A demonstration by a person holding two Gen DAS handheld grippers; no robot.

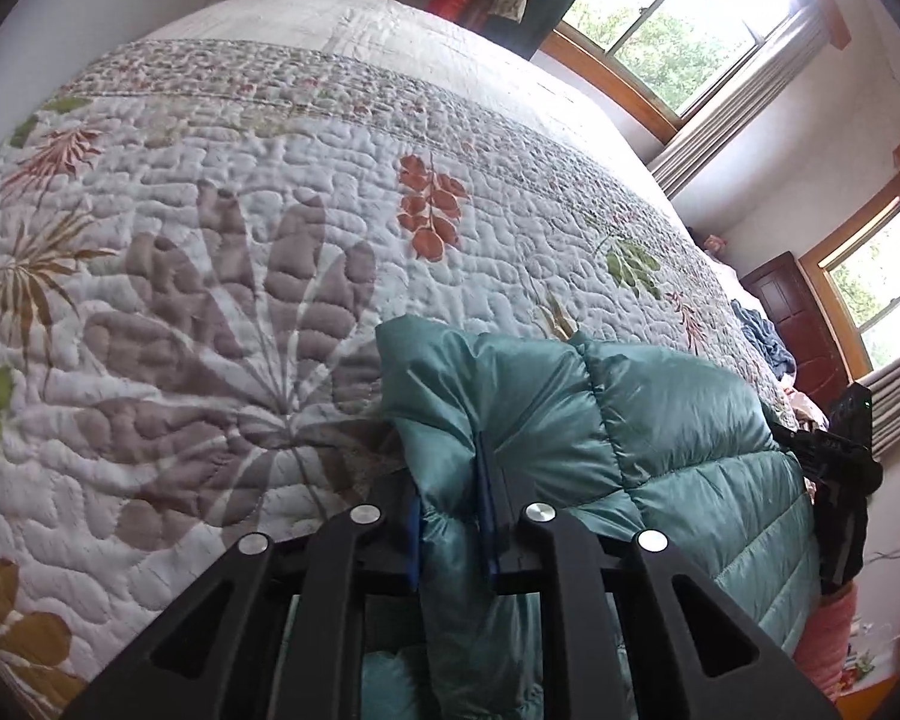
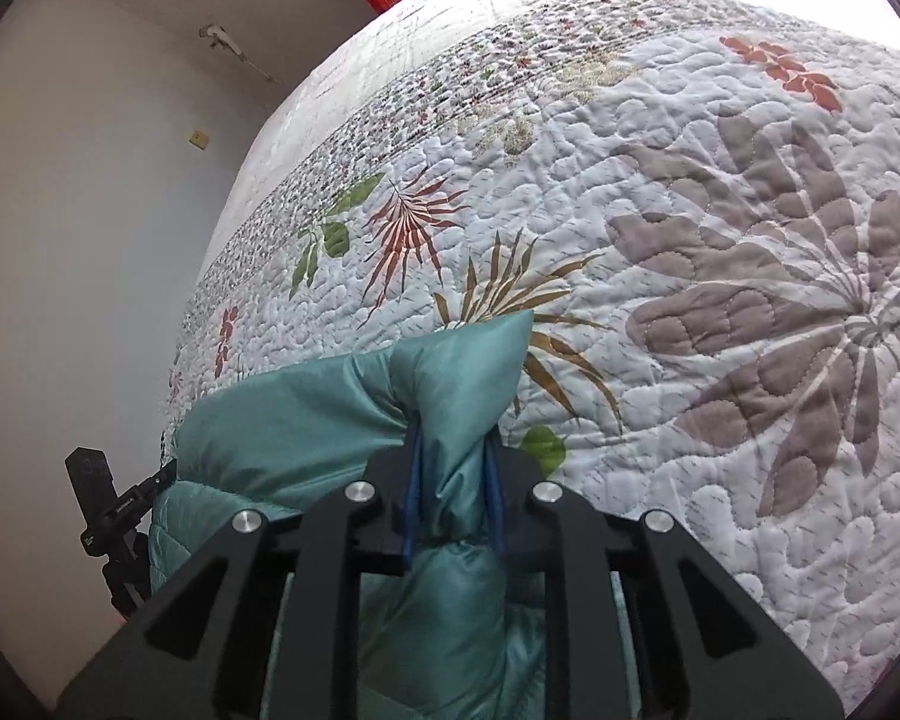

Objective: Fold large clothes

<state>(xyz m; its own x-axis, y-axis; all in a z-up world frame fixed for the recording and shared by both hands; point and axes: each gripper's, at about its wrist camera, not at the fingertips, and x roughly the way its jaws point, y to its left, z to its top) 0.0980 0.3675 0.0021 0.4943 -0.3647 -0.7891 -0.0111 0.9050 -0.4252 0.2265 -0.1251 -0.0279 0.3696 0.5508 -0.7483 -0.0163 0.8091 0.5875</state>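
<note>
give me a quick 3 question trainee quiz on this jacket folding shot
1. True or false: both tongs are shut on the teal puffer jacket.
2. What does the jacket lie on? A) a wooden floor B) a quilted floral bedspread C) a glass table
3. Fill in: the windows show in the ___ wrist view.

Key:
1. True: left tongs and right tongs each pinch a fold of it.
2. B, the bedspread.
3. Left; the windows sit past the bed's far edge.
</note>
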